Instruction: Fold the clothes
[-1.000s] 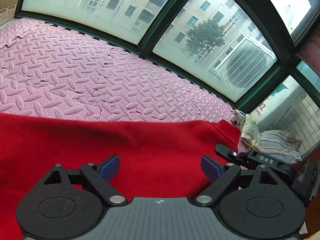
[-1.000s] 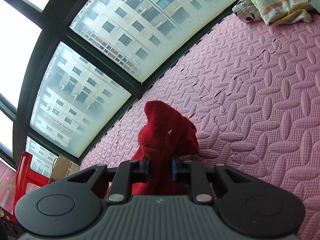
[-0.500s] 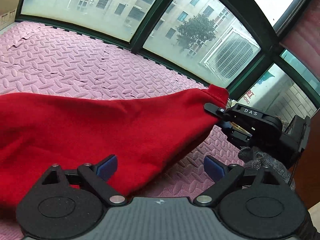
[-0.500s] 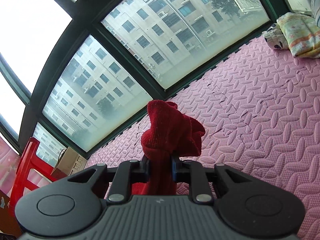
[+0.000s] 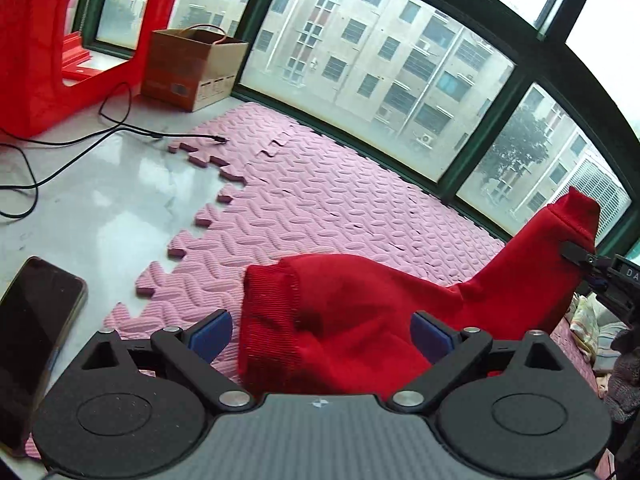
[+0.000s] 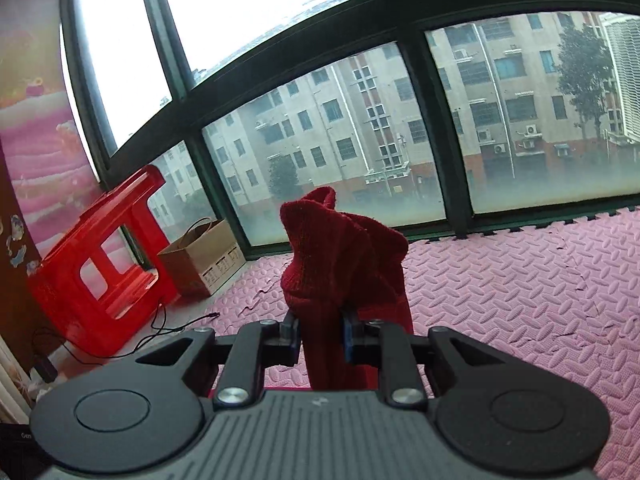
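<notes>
The red sweater (image 5: 360, 312) hangs in the air above the pink foam mat (image 5: 328, 200), pulled into a long shape. One end rises to the right gripper (image 6: 320, 334), whose blue pads are pressed together on a bunched fold of the knit; the fabric stands up above the jaws like a small peak. The other end, with the ribbed cuff (image 5: 268, 320), hangs low in front of the left gripper (image 5: 322, 334). The jaws of this gripper are wide apart and opening, and the pads do not press the cloth, although the cloth hangs between them in the left wrist view.

I judge that the garment is being lifted and spread before a fold, and that the left gripper must now take a second corner or the hem.

Several things can go wrong from here. The sweater is held at one point only, so it can twist and hang unevenly. If the left gripper closes on the thick cuff, the fold may become crooked. If it catches two layers together, the sweater will not open flat.

Around it: a smartphone (image 5: 36, 340) lies on the bare white floor just beside the mat's edge, a black cable (image 5: 80, 140) runs there too, and a red plastic stool (image 6: 100, 272) and a cardboard box (image 6: 204, 260) stand by the window. A dragging sleeve could catch the cable.
</notes>
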A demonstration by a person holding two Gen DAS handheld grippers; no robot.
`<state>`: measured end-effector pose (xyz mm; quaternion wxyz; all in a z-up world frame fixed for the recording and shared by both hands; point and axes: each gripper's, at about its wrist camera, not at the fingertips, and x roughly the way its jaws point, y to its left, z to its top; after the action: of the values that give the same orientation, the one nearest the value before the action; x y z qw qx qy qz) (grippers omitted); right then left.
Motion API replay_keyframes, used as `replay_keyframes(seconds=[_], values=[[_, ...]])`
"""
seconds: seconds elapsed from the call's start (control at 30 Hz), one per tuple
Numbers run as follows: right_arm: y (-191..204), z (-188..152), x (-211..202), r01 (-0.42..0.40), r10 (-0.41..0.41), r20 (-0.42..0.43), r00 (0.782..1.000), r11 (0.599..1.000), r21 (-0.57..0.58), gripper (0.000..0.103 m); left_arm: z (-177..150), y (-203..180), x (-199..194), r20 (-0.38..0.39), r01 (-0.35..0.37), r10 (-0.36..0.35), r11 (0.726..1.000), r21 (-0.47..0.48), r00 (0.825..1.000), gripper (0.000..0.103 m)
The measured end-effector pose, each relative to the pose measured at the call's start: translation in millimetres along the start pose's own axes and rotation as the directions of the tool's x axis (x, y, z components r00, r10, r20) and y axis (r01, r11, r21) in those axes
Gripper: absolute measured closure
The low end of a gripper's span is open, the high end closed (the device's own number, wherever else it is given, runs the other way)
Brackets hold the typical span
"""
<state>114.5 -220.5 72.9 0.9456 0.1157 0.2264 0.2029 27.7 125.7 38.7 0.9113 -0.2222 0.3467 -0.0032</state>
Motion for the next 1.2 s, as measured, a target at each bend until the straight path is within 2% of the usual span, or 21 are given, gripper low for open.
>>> replay_keyframes(seconds=[0.17, 0.33, 0.5, 0.6, 0.73, 0.9, 1.0, 1.07, 1.1, 1.17, 1.2], values=[[77, -19, 24, -0.063, 0.051, -0.061, 0.997, 0.972, -0.225, 0.085, -3, 29, -11, 0.008, -0.028, 0.028, 0.998, -0.052, 1.000, 0.006], [139, -56, 43, -0.117, 0.066, -0.137, 0.988, 0.904, -0.411, 0.085, -8, 54, -22, 0.015, -0.049, 0.051, 0.994, -0.101, 0.999, 0.006], [174, -93, 50, -0.189, 0.078, -0.227, 0.971, 0.830, -0.525, 0.085, -11, 72, -27, 0.015, -0.063, 0.066, 0.988, -0.140, 0.998, 0.006], [184, -108, 48, -0.229, 0.079, -0.275, 0.958, 0.789, -0.570, 0.078, -9, 76, -27, 0.016, -0.065, 0.068, 0.987, -0.150, 0.998, 0.006], [186, -108, 38, -0.281, 0.126, -0.299, 0.946, 0.779, -0.560, 0.060, -2, 73, -26, 0.027, -0.059, 0.063, 0.989, -0.138, 0.998, 0.005], [188, -104, 22, -0.363, 0.214, -0.325, 0.921, 0.773, -0.520, 0.059, 14, 61, -27, 0.067, -0.036, 0.043, 0.994, -0.103, 0.997, 0.006], [179, -92, 18, -0.353, 0.232, -0.296, 0.927, 0.807, -0.474, 0.058, 23, 50, -32, 0.099, -0.007, 0.013, 0.998, -0.064, 0.995, 0.005], [169, -85, 23, -0.334, 0.220, -0.290, 0.932, 0.832, -0.444, 0.043, 29, 43, -34, 0.112, 0.009, -0.005, 0.999, -0.039, 0.994, 0.005], [163, -82, 27, -0.322, 0.209, -0.291, 0.934, 0.844, -0.429, 0.040, 31, 40, -34, 0.114, 0.015, -0.012, 0.999, -0.031, 0.993, 0.005], [153, -77, 36, -0.306, 0.193, -0.299, 0.935, 0.865, -0.397, 0.039, 35, 34, -32, 0.118, 0.025, -0.023, 1.000, -0.013, 0.993, 0.005], [151, -78, 41, -0.321, 0.206, -0.318, 0.926, 0.871, -0.371, 0.039, 37, 31, -30, 0.119, 0.026, -0.025, 1.000, -0.007, 0.993, 0.006]])
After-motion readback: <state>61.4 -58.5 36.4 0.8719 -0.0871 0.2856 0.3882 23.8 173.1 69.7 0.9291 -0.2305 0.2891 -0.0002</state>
